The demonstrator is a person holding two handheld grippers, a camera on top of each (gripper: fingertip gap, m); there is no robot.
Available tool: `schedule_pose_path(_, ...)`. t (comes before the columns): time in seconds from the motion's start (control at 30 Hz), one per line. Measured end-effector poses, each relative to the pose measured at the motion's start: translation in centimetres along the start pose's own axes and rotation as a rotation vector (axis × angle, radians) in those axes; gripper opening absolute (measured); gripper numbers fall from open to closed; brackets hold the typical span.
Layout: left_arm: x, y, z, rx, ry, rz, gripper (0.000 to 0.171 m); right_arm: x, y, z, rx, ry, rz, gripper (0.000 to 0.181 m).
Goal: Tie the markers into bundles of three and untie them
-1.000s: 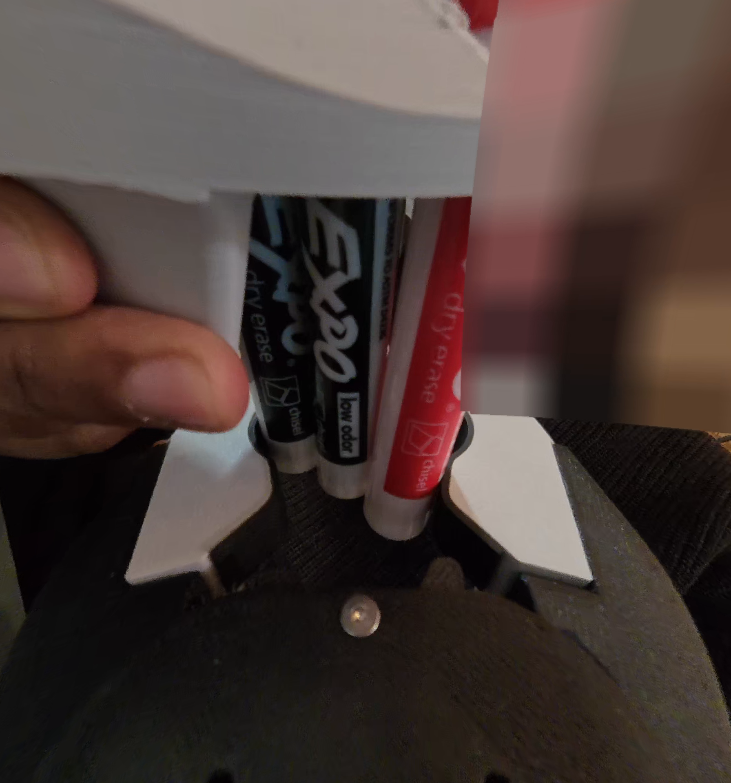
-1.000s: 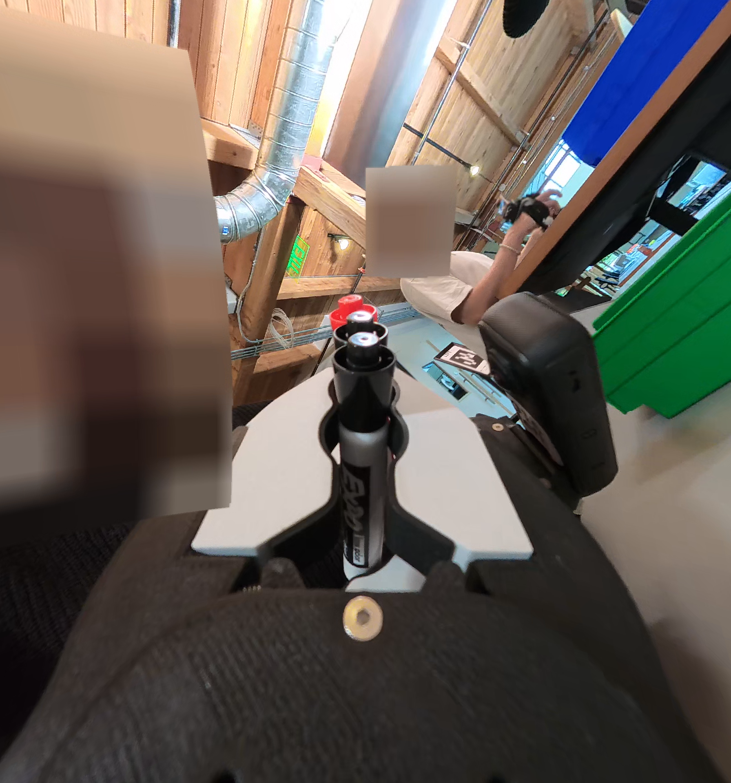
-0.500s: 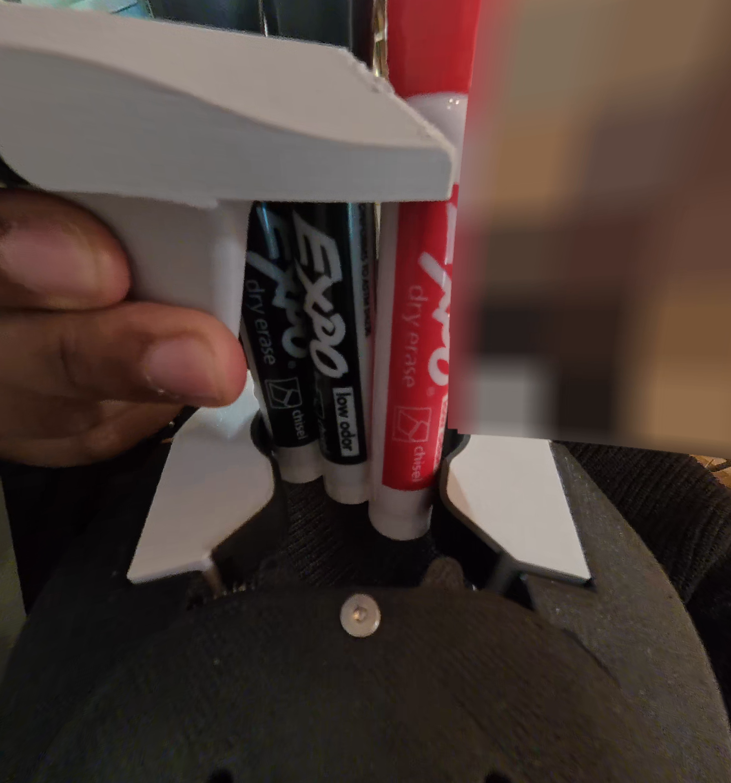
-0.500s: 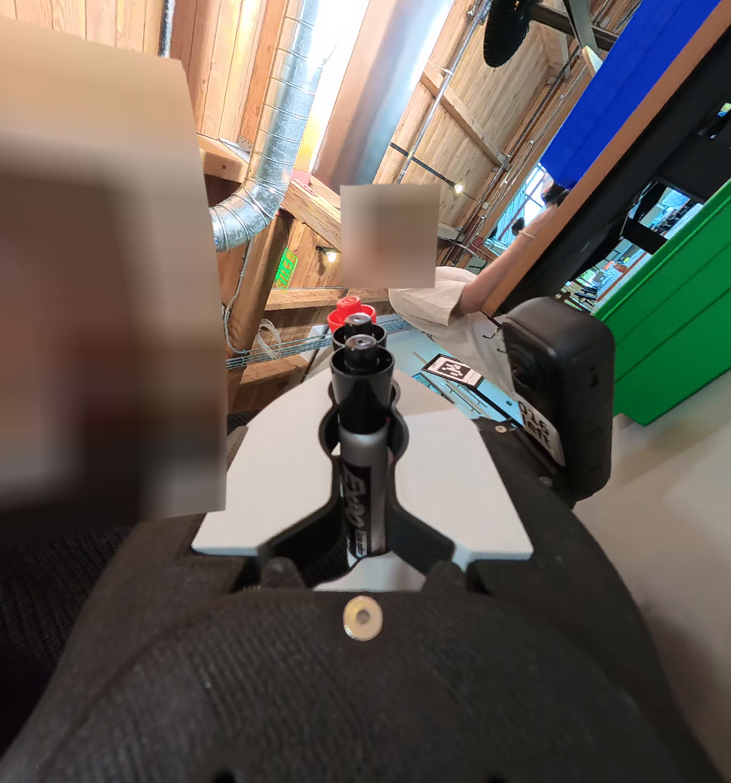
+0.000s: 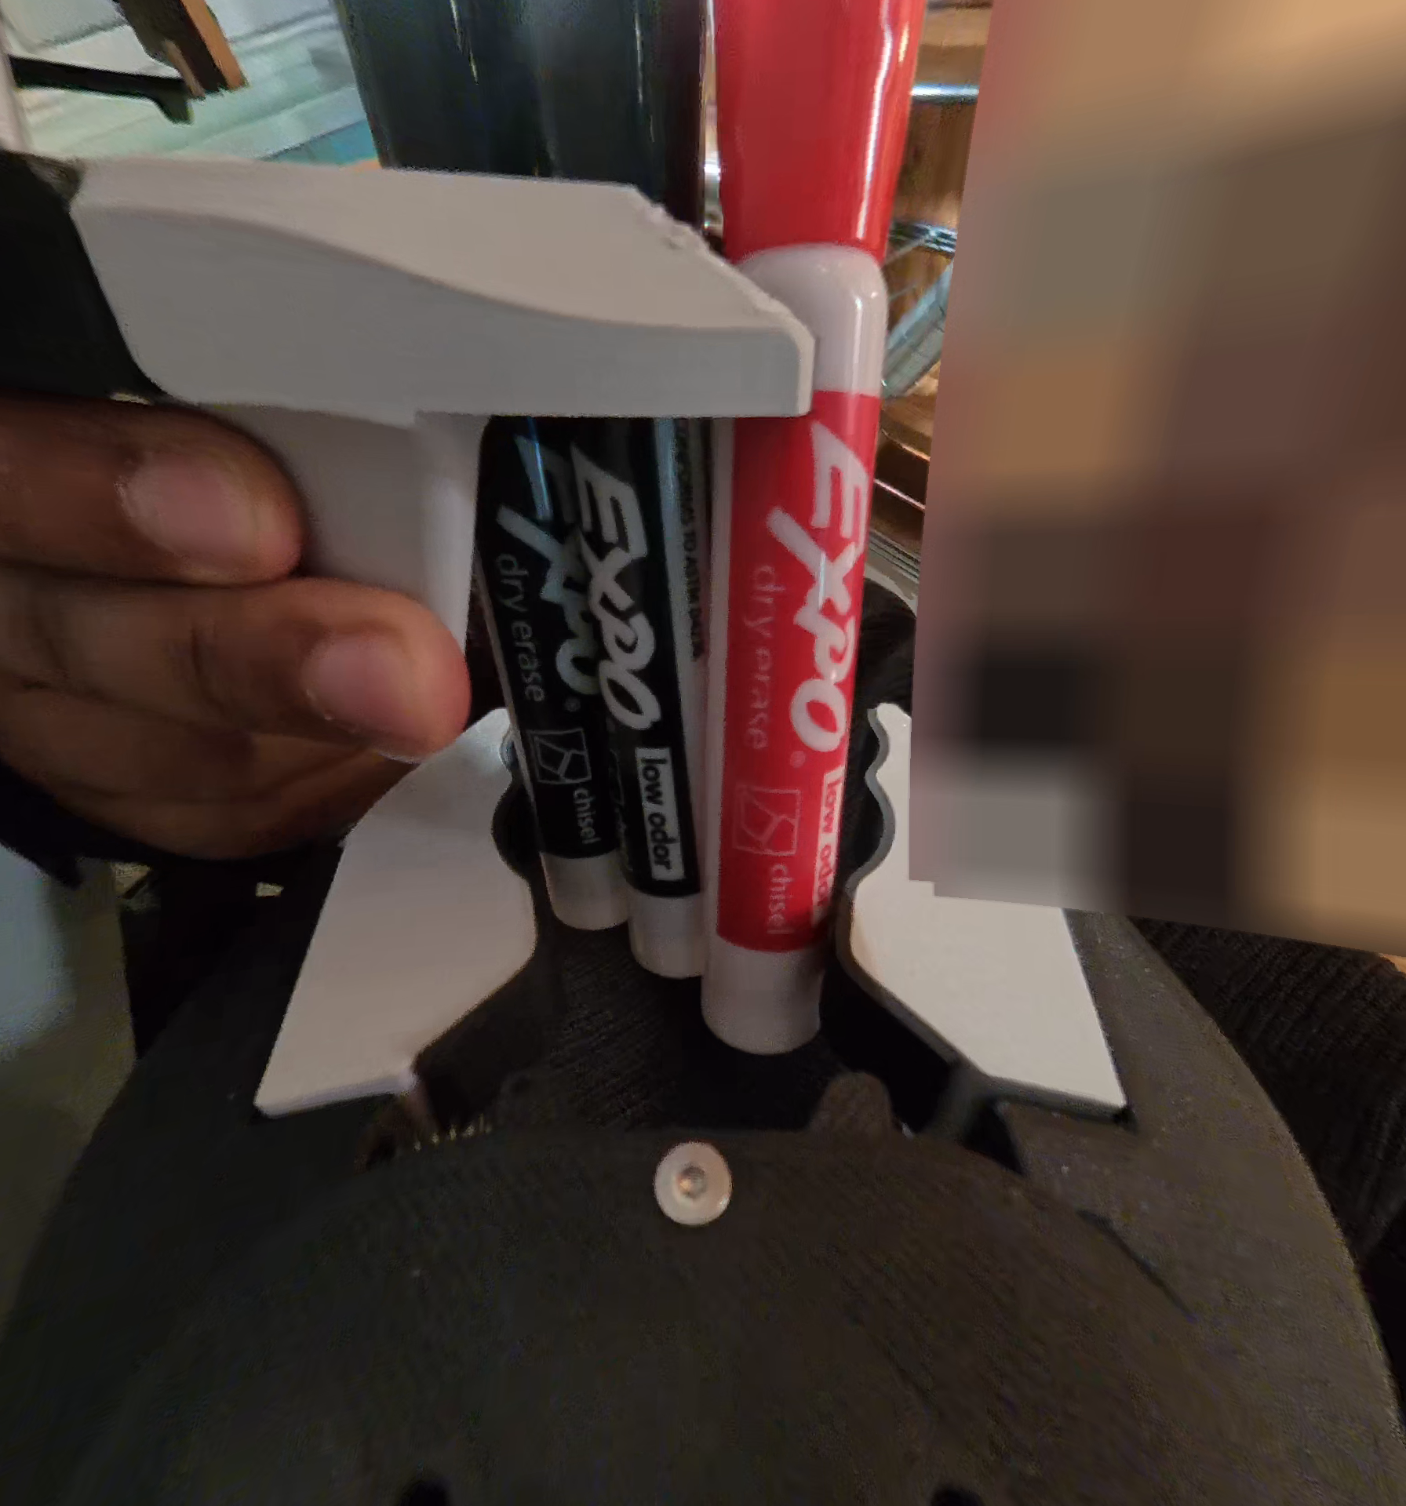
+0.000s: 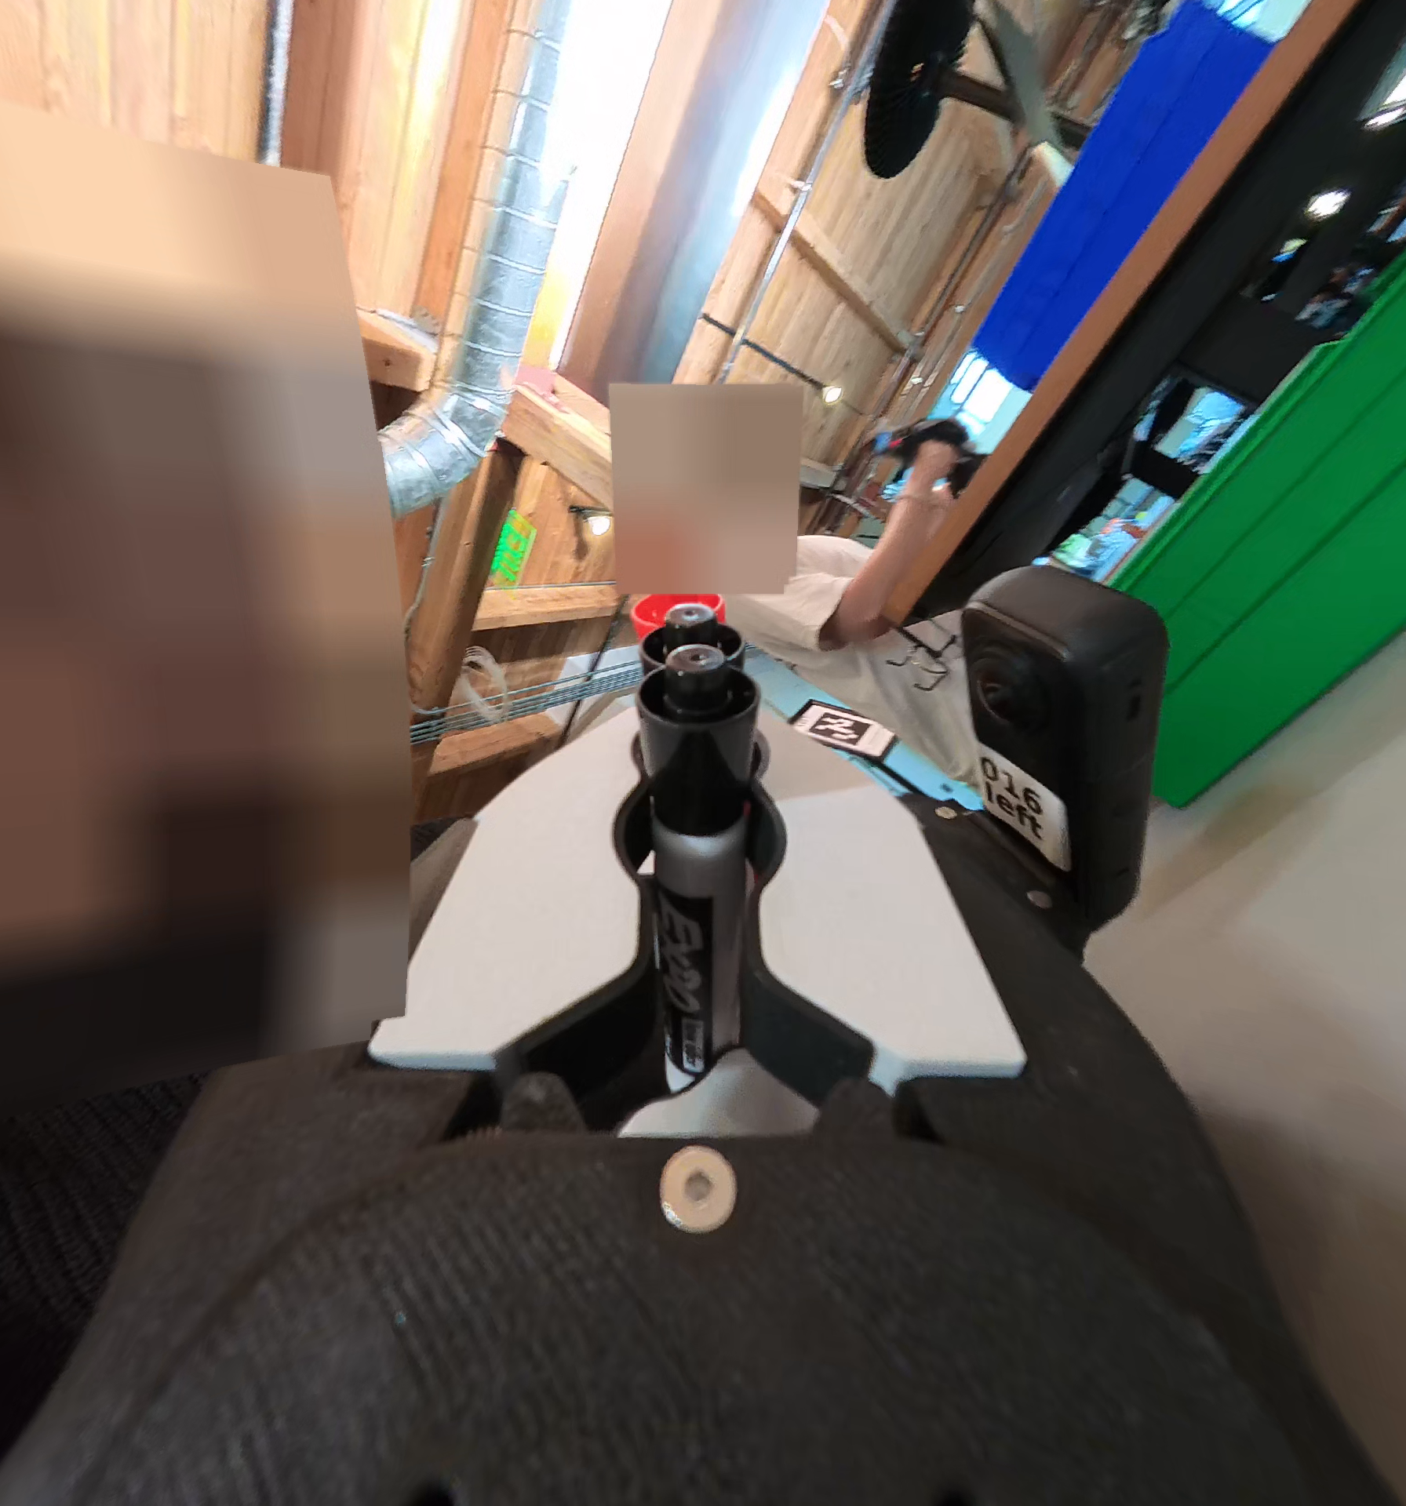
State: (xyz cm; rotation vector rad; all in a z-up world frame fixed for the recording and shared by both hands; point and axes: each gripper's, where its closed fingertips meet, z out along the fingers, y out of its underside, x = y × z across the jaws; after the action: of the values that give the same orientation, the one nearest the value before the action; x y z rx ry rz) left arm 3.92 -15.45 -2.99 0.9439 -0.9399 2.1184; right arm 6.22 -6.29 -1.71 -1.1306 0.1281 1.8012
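Observation:
Three dry-erase markers, two black markers [image 5: 594, 652] and one red marker [image 5: 797, 611], stand side by side between my left gripper's white fingers [image 5: 406, 937]. My left gripper [image 5: 683, 733] is shut on their white ends. My right gripper's white finger [image 5: 439, 310] crosses the same markers higher up, with a hand [image 5: 153, 619] on it. In the right wrist view my right gripper [image 6: 696, 750] is shut on the markers. A black marker [image 6: 696, 856] sits in the finger notch, and the red cap [image 6: 651, 611] shows behind it.
The black camera block [image 6: 1066, 733] of my left gripper is close on the right. Behind it are a green wall [image 6: 1295, 570], a seated person in a light shirt [image 6: 830, 603], a metal duct [image 6: 488, 326] and wooden walls. My hands' fingertips stand some 9 cm from each other.
In the left wrist view my right gripper's finger has shifted down and left, uncovering the red marker's cap. The right wrist view has swung, and the left gripper's camera block looms nearer.

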Motion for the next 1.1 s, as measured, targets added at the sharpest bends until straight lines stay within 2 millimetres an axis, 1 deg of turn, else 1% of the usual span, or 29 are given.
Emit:
schedule_pose_path(0.03,-0.3,-0.2,-0.1,0.01,-0.015,-0.003,0.078,0.3,-0.1,-0.2,0.002,0.021,-0.003,0.019)
schedule_pose_path(0.4,-3.1,-2.4,-2.4,0.109,-0.227,0.018,0.083,3.4,-2.0,-2.9,0.08,0.229,0.025,0.019)
schedule_pose_path(0.5,-3.9,-3.2,-3.4,0.144,-0.297,0.022,0.08,4.2,-2.4,-3.9,0.097,0.289,0.051,0.019)
schedule_pose_path(0.67,-5.2,-4.5,-5.6,0.199,-0.438,0.051,0.075,5.7,-2.7,-5.5,0.116,0.373,0.115,0.019)
schedule_pose_path(0.77,-5.7,-5.3,-6.9,0.232,-0.515,0.079,0.068,6.4,-2.4,-6.0,0.11,0.41,0.148,0.019)
schedule_pose_path(0.83,-6.2,-5.5,-7.6,0.246,-0.561,0.074,0.058,6.8,-2.2,-6.2,0.104,0.43,0.166,0.019)
schedule_pose_path(0.87,-6.5,-5.4,-7.8,0.247,-0.575,0.067,0.056,7.0,-2.0,-6.3,0.102,0.439,0.173,0.019)
schedule_pose_path(1.0,-7.0,-5.2,-7.8,0.246,-0.58,0.037,0.039,7.5,-1.8,-6.5,0.102,0.458,0.196,0.019)
schedule_pose_path(1.1,-7.4,-5.0,-7.9,0.234,-0.6,0.029,0.031,7.6,-1.7,-6.5,0.102,0.456,0.203,0.019)
